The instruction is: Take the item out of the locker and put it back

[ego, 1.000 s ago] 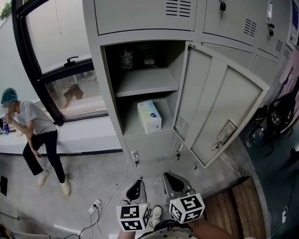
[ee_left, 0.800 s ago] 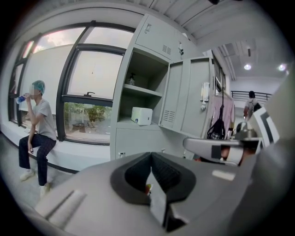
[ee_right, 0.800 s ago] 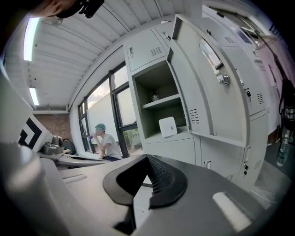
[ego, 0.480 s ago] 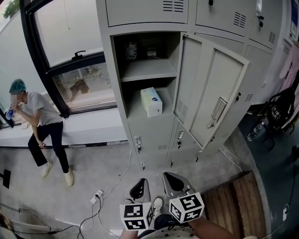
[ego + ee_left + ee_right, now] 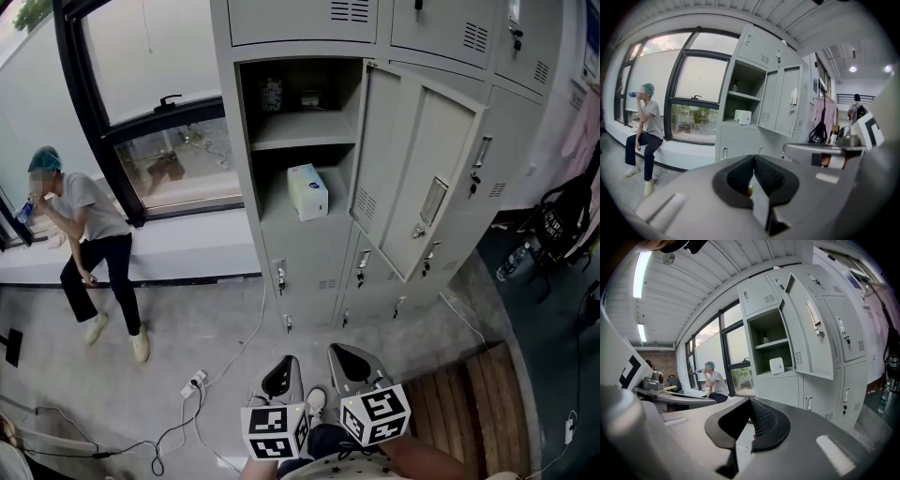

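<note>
The white rectangular box point(image 5: 307, 191) sits on the lower shelf of the grey metal locker point(image 5: 281, 246), at twelve o'clock, well apart from the left tool point(image 5: 280, 379) and right tool point(image 5: 354, 367). Both tools are pressed together and empty. Arriving unopened may shove the box deeper, and the open door point(image 5: 417, 159) at one o'clock could snag the right tool.

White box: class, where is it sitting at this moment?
In the head view the white box lies on the lower shelf of the open locker, upper centre, just left of the swung-open door.

no legible text, labels or numbers visible
</note>
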